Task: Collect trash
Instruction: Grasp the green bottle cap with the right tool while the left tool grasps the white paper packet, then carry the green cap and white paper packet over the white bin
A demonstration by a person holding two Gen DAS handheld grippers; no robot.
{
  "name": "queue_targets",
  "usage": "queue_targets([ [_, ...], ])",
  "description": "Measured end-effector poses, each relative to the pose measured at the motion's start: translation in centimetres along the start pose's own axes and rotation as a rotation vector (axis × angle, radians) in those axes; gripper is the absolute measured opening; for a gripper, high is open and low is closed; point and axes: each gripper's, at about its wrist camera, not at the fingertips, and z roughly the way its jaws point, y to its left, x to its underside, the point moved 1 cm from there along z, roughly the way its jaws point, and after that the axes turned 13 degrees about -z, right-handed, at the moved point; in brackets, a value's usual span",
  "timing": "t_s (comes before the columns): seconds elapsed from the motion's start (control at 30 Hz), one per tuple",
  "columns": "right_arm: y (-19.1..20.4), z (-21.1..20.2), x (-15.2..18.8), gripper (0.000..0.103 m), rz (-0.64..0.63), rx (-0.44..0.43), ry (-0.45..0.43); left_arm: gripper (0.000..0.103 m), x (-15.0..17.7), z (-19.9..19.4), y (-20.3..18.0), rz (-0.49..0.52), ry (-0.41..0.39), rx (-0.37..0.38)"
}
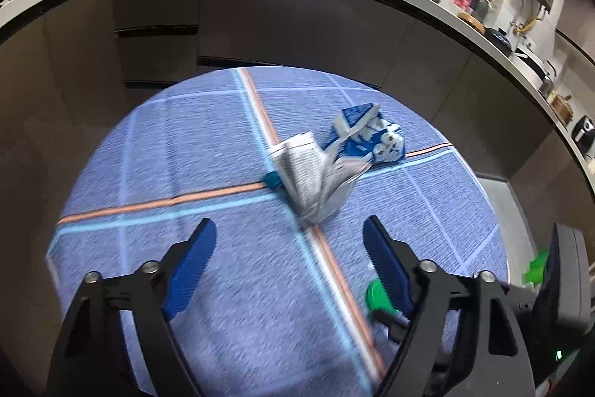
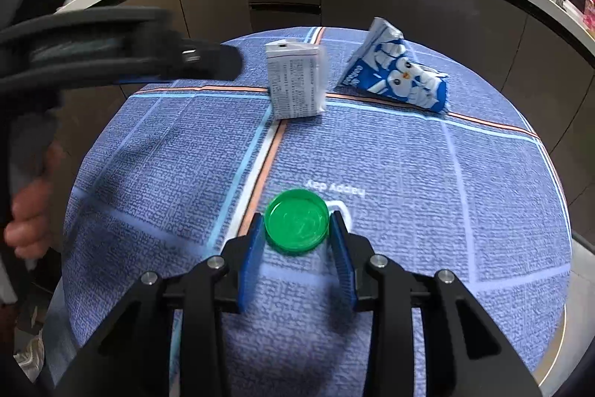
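The right gripper (image 2: 296,229) has its 2 blue pads against opposite edges of the green lid (image 2: 296,226), apparently clamped on it and low over the blue cloth-covered table (image 2: 465,211), which looks like the first piece of trash being picked up. Ahead of that claw, well apart, a white carton (image 2: 296,80) stands upright with a crumpled blue and white wrapper (image 2: 398,69) just to its right. The left gripper (image 1: 290,244) hangs spread wide and empty, aimed at the carton just ahead of its tips.
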Motion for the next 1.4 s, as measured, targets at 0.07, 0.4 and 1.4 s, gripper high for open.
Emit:
queue_targets([
  [0.07,-0.6,-0.3,0.3,0.036,0.019,0.003,-0.005,0.067,-0.5,1.0,-0.7,0.014,0.013,0.013],
  [0.4,-3.0,-1.9,1.4,0.036,0.097,-0.008,-0.032,0.054,-1.9,6.3,-3.1,0.047,0.062,-0.031],
  [1.4,-3.8,-10.1,3.0,0.036,0.177,0.034,-0.174,0.018,3.0,-5.0,-4.4,0.067,0.047,0.113],
])
